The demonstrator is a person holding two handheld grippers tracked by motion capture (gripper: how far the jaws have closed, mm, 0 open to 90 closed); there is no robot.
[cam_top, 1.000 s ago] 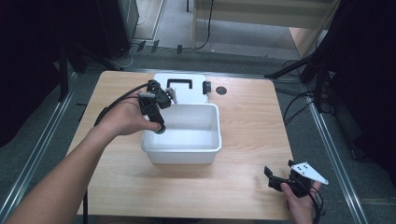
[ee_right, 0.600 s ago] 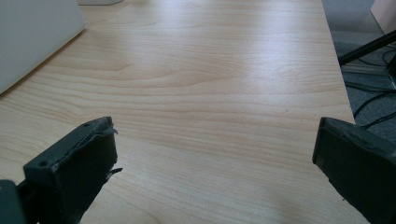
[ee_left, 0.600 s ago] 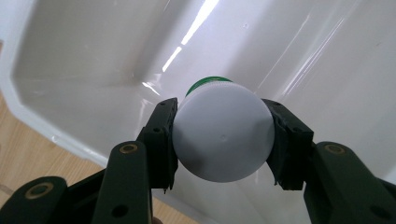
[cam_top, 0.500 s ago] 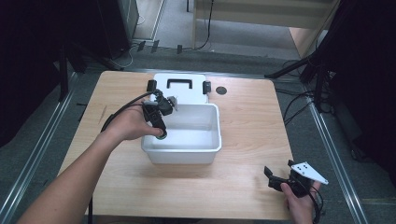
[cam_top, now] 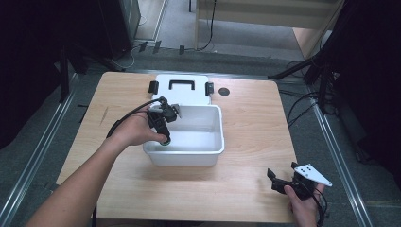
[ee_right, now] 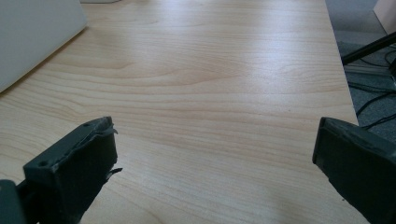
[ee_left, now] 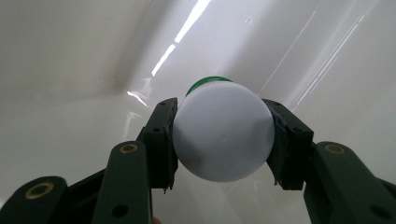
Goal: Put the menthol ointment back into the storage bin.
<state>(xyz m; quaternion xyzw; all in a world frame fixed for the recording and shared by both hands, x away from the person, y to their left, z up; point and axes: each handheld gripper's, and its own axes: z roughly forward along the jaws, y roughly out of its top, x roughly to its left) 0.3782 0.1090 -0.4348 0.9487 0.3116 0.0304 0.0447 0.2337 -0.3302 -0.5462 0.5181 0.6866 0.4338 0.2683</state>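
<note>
Nearest the person, the right gripper (cam_top: 283, 183) rests low at the near right corner of the wooden table (cam_top: 246, 189), close to the table's near edge. Its jaws stand wide apart with nothing between them; in the right gripper view they frame bare wood (ee_right: 215, 93), and the table's right edge runs just beyond the far jaw, with floor and cables past it. Open tabletop lies between this gripper and the white bin (cam_top: 215, 153), which is well apart from it to the left.

The bin sits mid-table, its near wall set back from the near edge. The left hand (cam_top: 135, 132) reaches over the bin's left rim, and the left gripper (cam_top: 164, 138) points down into the near left corner. In the left gripper view its pads (ee_left: 161, 140) press on both sides of a round white container with a green band (ee_left: 223, 133), held inside the bin with the walls close on two sides.

Behind the bin, touching its far rim, lies the white lid with black handle (cam_top: 179, 87), reaching nearly to the table's far edge. A small dark disc (cam_top: 224, 91) lies just right of the lid.
</note>
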